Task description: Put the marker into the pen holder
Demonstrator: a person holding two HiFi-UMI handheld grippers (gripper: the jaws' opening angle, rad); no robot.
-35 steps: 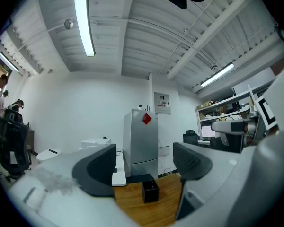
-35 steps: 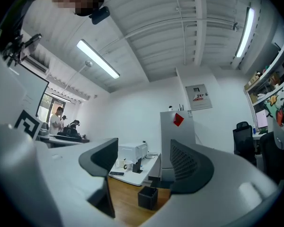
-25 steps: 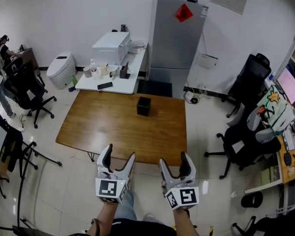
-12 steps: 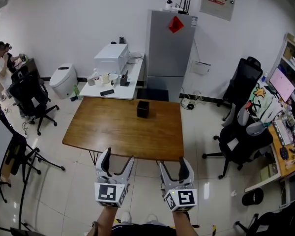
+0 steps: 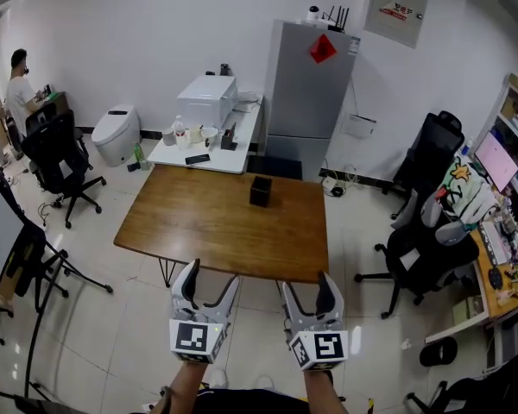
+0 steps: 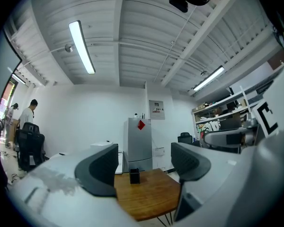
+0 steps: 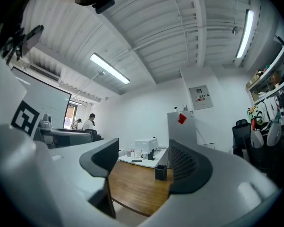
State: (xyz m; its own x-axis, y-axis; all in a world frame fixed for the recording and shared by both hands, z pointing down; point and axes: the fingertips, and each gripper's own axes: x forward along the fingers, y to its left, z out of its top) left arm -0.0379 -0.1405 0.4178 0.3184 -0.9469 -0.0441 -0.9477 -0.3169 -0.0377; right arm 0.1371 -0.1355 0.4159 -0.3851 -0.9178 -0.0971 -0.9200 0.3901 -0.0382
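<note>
A black square pen holder (image 5: 261, 190) stands near the far edge of the brown wooden table (image 5: 198, 231); it also shows in the left gripper view as the pen holder (image 6: 134, 175) and in the right gripper view as the pen holder (image 7: 161, 172). No marker is visible in any view. My left gripper (image 5: 210, 284) and right gripper (image 5: 304, 286) hang side by side over the floor, just short of the table's near edge. Both are open with nothing between the jaws.
A white side table (image 5: 209, 141) with a printer and small items stands behind the wooden table, next to a grey fridge (image 5: 306, 93). Black office chairs (image 5: 419, 240) stand at the right, another chair (image 5: 56, 158) and a person (image 5: 22, 89) at the far left.
The view has tilted and shifted slightly, so the table sits a little further from me. Both grippers have stayed open and side by side.
</note>
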